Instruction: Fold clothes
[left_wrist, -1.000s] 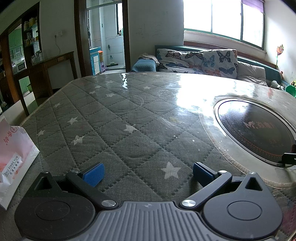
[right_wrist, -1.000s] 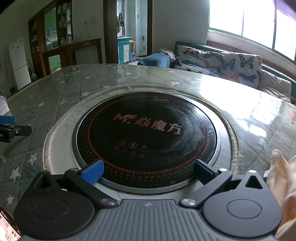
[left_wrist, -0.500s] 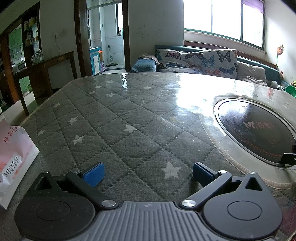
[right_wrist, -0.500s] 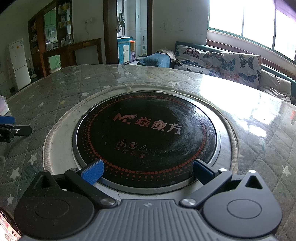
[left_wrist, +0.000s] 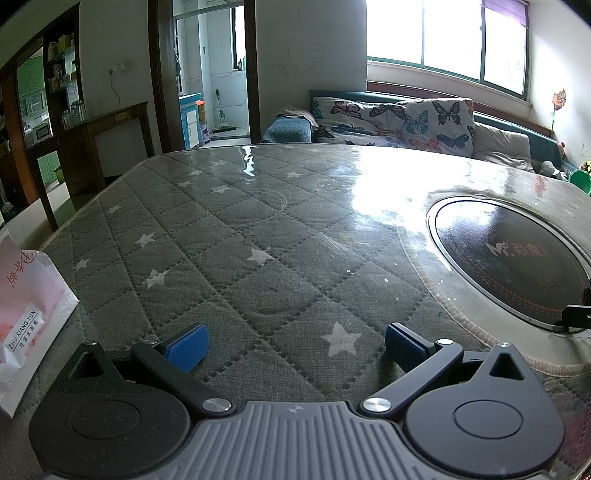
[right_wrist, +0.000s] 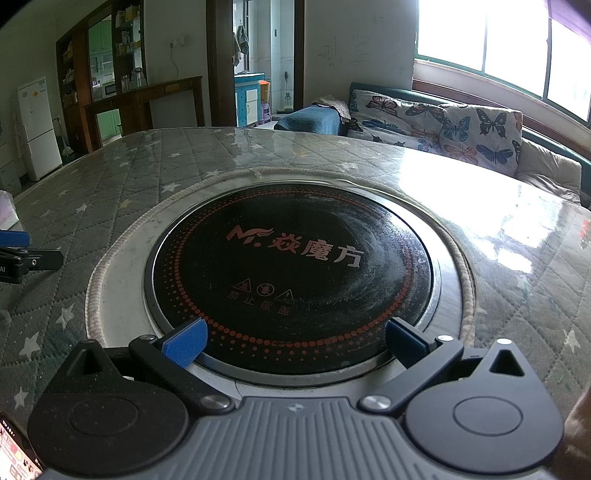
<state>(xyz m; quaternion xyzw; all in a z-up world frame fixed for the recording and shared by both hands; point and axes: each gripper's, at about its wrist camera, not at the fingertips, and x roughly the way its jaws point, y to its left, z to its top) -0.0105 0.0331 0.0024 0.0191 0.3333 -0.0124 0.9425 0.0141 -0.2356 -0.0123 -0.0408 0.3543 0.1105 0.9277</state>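
No garment shows in either view. My left gripper (left_wrist: 293, 343) is open and empty, low over the grey quilted star-pattern table cover (left_wrist: 229, 258). My right gripper (right_wrist: 293, 341) is open and empty, at the near rim of the round black induction hob (right_wrist: 291, 266) set into the table. One finger of the left gripper (right_wrist: 14, 247) shows at the left edge of the right wrist view. A dark tip of the right gripper (left_wrist: 578, 315) shows at the right edge of the left wrist view.
A pink and white paper bag (left_wrist: 26, 325) lies on the table at the left. A phone screen (right_wrist: 16, 456) shows at the bottom left of the right wrist view. A butterfly-print sofa (left_wrist: 402, 118) stands beyond the table's far edge.
A pale cloth-like shape at the lower right of the right wrist view one second ago is gone. Both grippers have stayed in place and open.
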